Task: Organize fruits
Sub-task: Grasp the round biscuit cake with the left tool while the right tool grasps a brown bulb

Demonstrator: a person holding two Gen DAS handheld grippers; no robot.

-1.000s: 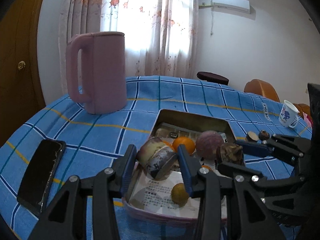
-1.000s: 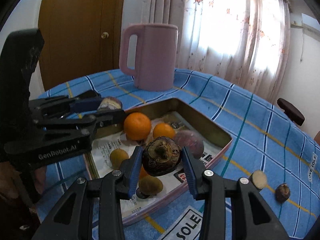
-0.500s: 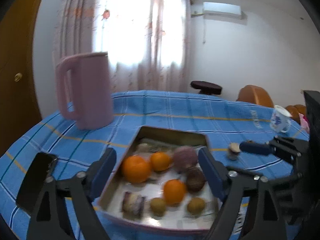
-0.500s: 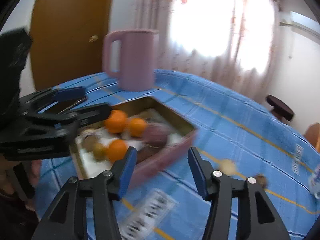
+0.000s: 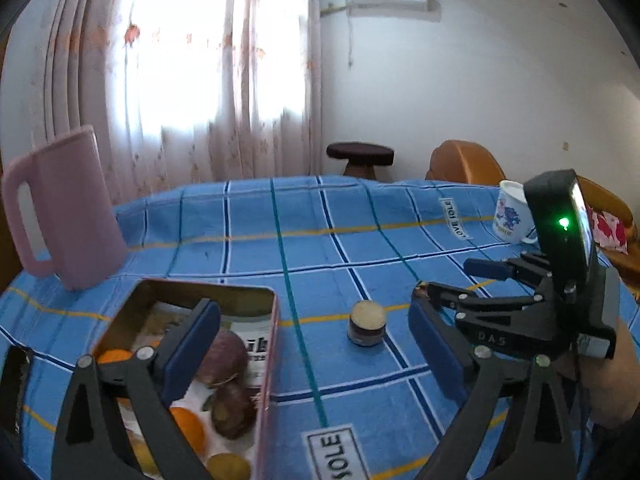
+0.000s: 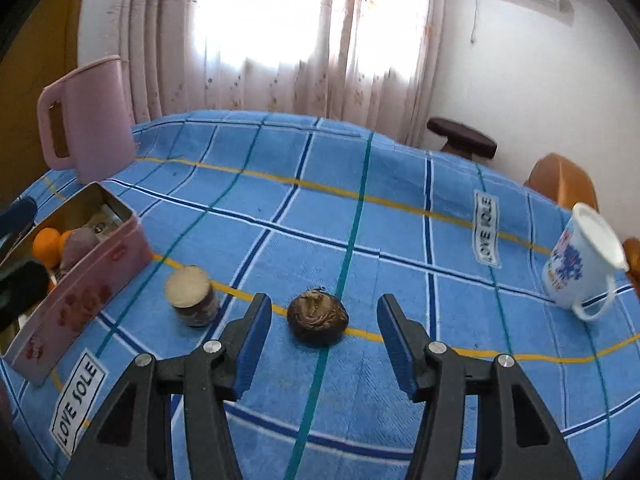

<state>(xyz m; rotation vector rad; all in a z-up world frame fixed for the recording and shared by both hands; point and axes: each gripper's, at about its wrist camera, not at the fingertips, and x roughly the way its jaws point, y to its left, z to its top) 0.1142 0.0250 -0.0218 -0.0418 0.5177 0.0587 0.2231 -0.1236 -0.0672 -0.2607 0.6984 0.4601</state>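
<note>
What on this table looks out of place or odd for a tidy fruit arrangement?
Two pieces lie loose on the blue tablecloth, outside the pink tin that holds the other fruit: a cut piece standing on end beside the tin, and a dark round fruit further right. Nothing looks spilled or broken.
</note>
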